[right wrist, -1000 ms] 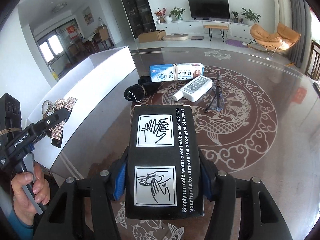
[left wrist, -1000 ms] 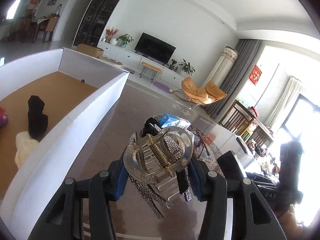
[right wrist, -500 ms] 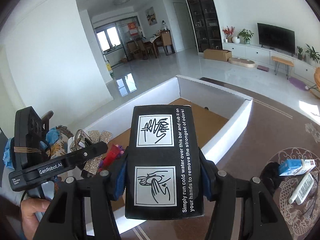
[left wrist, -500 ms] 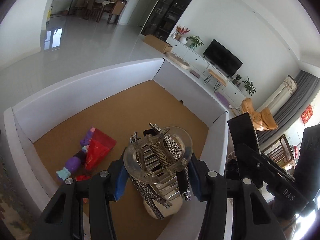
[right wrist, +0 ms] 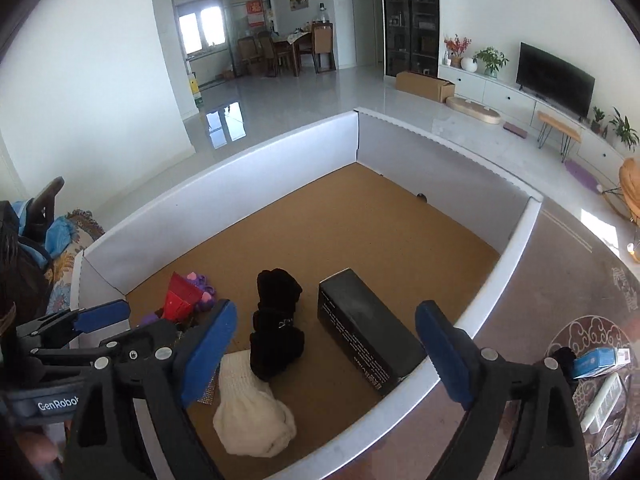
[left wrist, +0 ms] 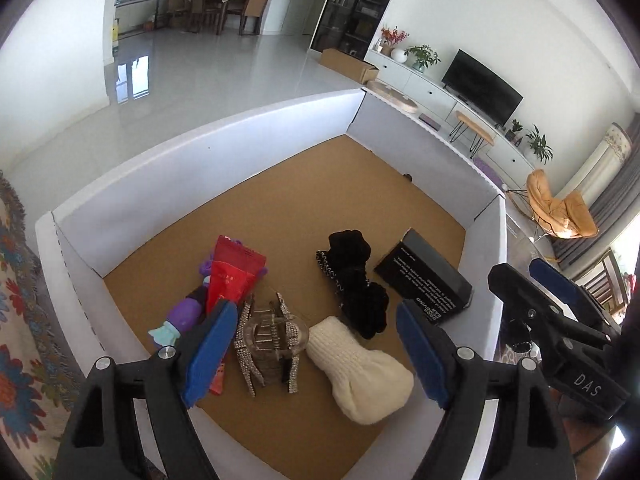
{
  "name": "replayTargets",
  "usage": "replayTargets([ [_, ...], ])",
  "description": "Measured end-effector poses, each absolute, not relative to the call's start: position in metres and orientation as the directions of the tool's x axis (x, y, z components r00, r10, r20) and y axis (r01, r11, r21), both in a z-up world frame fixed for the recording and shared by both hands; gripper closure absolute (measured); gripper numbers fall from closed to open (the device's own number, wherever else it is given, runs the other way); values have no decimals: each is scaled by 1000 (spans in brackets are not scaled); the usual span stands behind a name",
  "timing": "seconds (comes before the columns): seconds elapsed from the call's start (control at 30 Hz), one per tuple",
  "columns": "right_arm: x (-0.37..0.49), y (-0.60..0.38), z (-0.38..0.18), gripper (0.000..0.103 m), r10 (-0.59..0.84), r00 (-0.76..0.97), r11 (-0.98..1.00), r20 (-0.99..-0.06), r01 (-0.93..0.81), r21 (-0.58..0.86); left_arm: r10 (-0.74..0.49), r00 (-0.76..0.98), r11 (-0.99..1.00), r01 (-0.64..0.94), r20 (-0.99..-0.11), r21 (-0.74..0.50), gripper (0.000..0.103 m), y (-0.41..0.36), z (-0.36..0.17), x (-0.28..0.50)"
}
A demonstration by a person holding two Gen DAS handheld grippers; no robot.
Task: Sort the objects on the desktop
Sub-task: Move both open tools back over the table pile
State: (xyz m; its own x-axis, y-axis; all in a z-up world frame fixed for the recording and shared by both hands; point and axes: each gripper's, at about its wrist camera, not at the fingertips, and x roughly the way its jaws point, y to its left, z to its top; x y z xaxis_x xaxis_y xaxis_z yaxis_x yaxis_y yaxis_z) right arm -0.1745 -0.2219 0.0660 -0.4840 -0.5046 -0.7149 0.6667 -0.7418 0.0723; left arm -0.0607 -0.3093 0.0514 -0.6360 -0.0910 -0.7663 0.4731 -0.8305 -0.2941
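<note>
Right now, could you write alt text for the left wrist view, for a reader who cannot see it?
A white-walled box with a brown cork floor holds a rhinestone hair clip, cream knitted sock, black fabric bundle, black rectangular carton and red pouch. The left gripper hovers above, its blue-padded fingers opening, empty.

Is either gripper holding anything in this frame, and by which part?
Nothing is held. The left gripper and right gripper are both opening, empty, above the box.

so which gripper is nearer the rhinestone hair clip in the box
Left. The left gripper is opening right above the hair clip; the right gripper is opening over the black box.
</note>
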Motion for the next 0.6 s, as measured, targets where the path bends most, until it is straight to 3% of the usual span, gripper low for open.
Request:
replayTargets([
  [0.2, -146, -113, 75, 1, -462, -646, -817, -607, 576, 9, 32, -747, -921, 236, -664, -309, 19, -206, 86, -53],
  [0.27, -137, -71, 61, 1, -399, -686, -848, -608, 529, -41, 120, -752, -943, 119, -649, -312, 2, -163, 84, -56],
  [0.3, -136, -51, 50, 1, -366, -690, -861, -625, 506, -55, 163, -745, -949, 61, -647, -310, 1, -140, 81, -58],
  [0.4, -125, 18, 13, 1, -265, -664, -901, -699, 429, -67, 231, -680, -963, -57, -695, -264, 1, -78, 58, -68],
  [0.6, -101, 130, -31, 1, -96, -634, -961, -767, 260, -95, 145, -593, -989, -83, -792, -119, 1, -14, -2, -91],
])
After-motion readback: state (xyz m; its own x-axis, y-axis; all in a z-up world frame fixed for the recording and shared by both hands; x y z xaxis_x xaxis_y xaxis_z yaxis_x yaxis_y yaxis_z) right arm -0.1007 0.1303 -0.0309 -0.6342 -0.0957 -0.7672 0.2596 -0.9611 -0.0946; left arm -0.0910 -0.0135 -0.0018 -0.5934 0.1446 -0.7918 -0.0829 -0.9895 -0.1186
